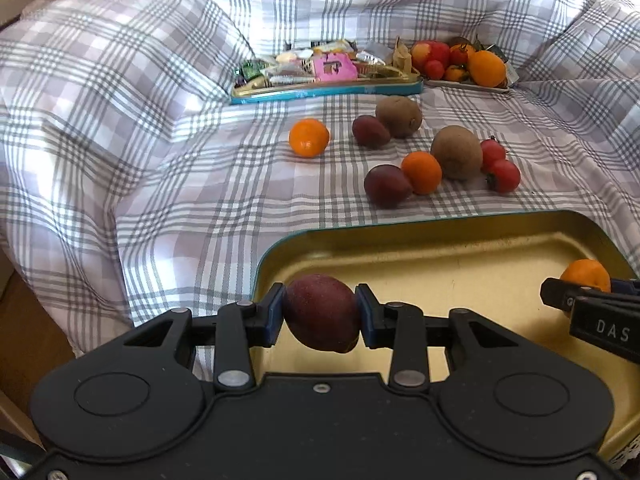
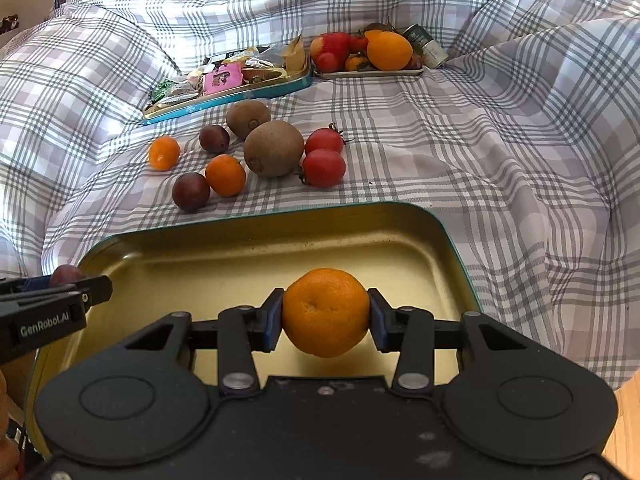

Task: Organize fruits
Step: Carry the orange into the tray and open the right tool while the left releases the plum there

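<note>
checked cloth [image 1: 160, 160]: covers everything under the things, rumpled, folds rising at the far side and on both flanks; whether a bed or a bench lies under it cannot be told.
gold tin [image 2: 256, 220]: biggest item, empty tray, directly under both claws; long axis runs side to side; rounded corners, teal outer rim; far rim just short of the loose fruit; floor bare, open room between the two claws.
snack tray [image 1: 320, 92]: far ahead of left claw, full of wrappers, long side facing the camera.
fruit plate [image 2: 372, 74]: far ahead of right claw, just beside the snack tray, piled with red and orange fruit.
loose fruit: beyond the tin's far rim, two kiwis [image 2: 274, 148], two tomatoes [image 2: 324, 168], two dark plums [image 2: 191, 192], two mandarins [image 2: 225, 175]; clustered, several touching, one mandarin apart on the left.
left claw [image 1: 322, 312]: pinching a dark red plum [image 1: 322, 312], pads on both flanks; plum's long axis tilts from upper left to lower right; above the tin's left part.
right claw [image 2: 326, 312]: pinching a mandarin [image 2: 326, 312], stem dimple facing the camera; above the tin's middle, right rim close.
</note>
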The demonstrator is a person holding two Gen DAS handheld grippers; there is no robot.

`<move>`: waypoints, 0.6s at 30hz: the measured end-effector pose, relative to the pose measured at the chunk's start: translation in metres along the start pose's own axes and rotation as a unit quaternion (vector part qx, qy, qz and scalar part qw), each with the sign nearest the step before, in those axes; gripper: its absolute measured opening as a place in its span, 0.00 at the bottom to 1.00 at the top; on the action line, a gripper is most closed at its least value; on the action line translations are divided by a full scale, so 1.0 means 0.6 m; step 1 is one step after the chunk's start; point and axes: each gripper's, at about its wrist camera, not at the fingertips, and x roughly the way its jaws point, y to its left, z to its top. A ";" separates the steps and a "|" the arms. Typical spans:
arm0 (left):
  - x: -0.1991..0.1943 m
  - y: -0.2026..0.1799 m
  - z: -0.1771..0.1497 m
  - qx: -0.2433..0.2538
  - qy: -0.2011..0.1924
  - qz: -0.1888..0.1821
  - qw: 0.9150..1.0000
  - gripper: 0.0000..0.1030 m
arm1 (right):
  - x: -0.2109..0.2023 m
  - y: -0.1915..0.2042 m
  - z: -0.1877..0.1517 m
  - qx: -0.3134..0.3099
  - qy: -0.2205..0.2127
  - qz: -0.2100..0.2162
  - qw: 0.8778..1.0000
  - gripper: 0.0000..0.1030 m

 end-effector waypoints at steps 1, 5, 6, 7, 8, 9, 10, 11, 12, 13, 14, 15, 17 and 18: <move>-0.001 -0.002 -0.001 0.001 -0.002 0.000 1.000 0.44 | 0.000 0.001 -0.001 -0.001 0.002 0.000 1.000 0.44; 0.003 -0.009 -0.002 -0.001 0.002 -0.008 1.000 0.45 | 0.002 0.004 -0.005 -0.007 0.004 0.000 1.000 0.44; 0.002 -0.011 -0.004 0.000 0.003 -0.008 1.000 0.45 | 0.001 0.005 -0.006 -0.008 0.004 0.000 1.000 0.44; 0.003 -0.013 -0.005 0.002 0.004 -0.008 1.000 0.45 | 0.001 0.006 -0.006 -0.009 0.003 0.001 1.000 0.44; 0.003 -0.015 -0.007 0.004 0.005 -0.007 1.000 0.45 | 0.000 0.006 -0.007 -0.010 0.003 0.001 1.000 0.44; 0.003 -0.016 -0.008 0.004 0.005 -0.008 1.000 0.45 | 0.000 0.005 -0.007 -0.011 0.003 0.001 1.000 0.44; 0.003 -0.017 -0.009 0.004 0.003 -0.009 1.000 0.45 | 0.000 0.005 -0.007 -0.012 0.004 0.002 1.000 0.44; 0.001 -0.017 -0.010 0.004 0.000 -0.009 1.000 0.45 | 0.000 0.005 -0.008 -0.012 0.004 0.002 1.000 0.44; -0.001 -0.018 -0.010 0.005 -0.003 -0.008 1.000 0.45 | 0.001 0.004 -0.008 -0.012 0.005 0.002 1.000 0.44; -0.003 -0.018 -0.010 0.005 -0.005 -0.007 1.000 0.45 | 0.001 0.004 -0.009 -0.012 0.006 0.002 1.000 0.44; -0.004 -0.019 -0.009 0.006 -0.006 -0.007 1.000 0.45 | 0.002 0.004 -0.009 -0.012 0.008 0.002 1.000 0.44; -0.004 -0.019 -0.009 0.006 -0.006 -0.007 1.000 0.45 | 0.002 0.004 -0.010 -0.012 0.009 0.003 1.000 0.44; -0.003 -0.019 -0.008 0.004 -0.003 -0.008 1.000 0.45 | 0.002 0.004 -0.010 -0.012 0.008 0.002 1.000 0.45; -0.003 -0.018 -0.009 0.002 -0.002 -0.009 1.000 0.45 | 0.001 0.004 -0.010 -0.012 0.007 0.003 1.000 0.45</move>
